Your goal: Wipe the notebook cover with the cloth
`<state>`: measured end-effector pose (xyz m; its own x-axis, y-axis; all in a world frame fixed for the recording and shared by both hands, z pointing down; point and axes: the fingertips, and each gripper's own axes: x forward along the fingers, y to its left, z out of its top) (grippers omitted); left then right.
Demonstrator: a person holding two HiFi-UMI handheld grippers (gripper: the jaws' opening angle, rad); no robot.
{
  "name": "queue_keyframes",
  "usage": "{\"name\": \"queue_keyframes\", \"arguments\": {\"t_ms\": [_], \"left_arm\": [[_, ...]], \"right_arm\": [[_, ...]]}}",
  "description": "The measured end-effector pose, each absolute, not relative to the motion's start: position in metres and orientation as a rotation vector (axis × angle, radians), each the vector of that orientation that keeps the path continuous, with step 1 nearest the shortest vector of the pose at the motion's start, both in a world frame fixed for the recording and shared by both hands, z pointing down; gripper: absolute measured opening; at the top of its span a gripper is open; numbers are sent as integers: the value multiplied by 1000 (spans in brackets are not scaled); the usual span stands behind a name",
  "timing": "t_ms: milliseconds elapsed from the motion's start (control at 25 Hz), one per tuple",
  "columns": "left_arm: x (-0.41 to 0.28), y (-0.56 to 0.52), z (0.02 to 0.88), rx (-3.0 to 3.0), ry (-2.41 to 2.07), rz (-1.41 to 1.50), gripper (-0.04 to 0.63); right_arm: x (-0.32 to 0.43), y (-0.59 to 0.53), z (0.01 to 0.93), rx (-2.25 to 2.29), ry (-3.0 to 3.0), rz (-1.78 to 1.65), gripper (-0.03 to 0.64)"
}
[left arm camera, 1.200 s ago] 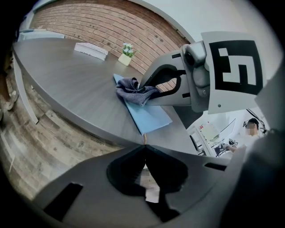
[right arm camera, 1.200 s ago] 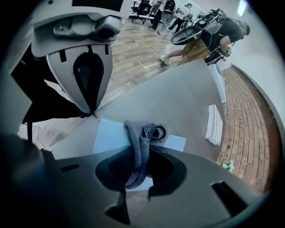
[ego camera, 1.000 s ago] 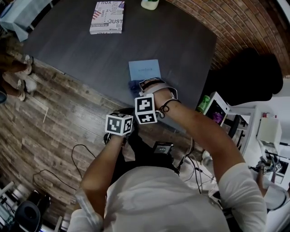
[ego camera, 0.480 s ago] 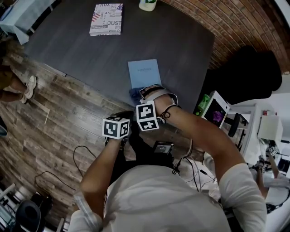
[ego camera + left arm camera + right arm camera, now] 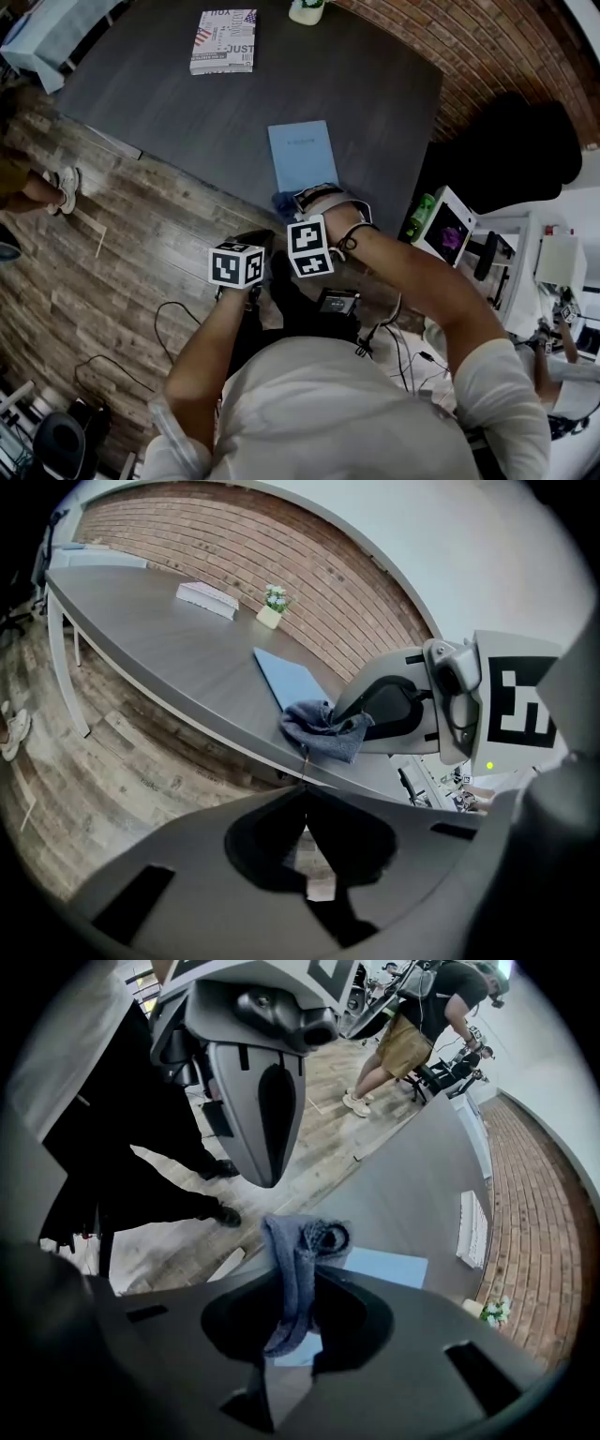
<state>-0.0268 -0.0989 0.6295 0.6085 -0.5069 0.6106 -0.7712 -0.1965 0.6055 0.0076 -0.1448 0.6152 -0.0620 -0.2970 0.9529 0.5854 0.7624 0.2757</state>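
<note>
Right gripper has its jaws pinched on a blue cloth, which bunches up above them and trails down between them. It hangs at the near edge of a dark table, right at the near end of a pale blue notebook.

The notebook lies flat and closed, near the table's near right side, its long side running away from the person. The cloth meets its near left corner. From where I stand I cannot tell whether the cloth rests on the cover or only on the table beside it.

Left gripper has its jaws pressed together on nothing. It is held off the table, to the left of the right one, over the wooden floor, so the notebook is not being steadied.

Far across the table lie a printed book and a small potted plant, well apart from the notebook. A brick wall runs along the right.

Judging by this, the cloth is picked up and brought to the notebook. Nearly all of the cover shows bare beyond the cloth, so the wiping strokes across it appear to be left to do.
</note>
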Motion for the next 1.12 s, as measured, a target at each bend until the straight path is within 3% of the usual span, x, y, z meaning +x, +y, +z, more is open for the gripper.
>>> {"name": "queue_keyframes", "arguments": {"t_ms": [440, 1120], "left_arm": [[-32, -99, 619, 1885, -1024, 343, 8], [-32, -134, 579, 1918, -1038, 207, 8]], "right_arm": [[16, -132, 585, -269, -1502, -704, 86], [24, -252, 577, -42, -1457, -806, 86]]}}
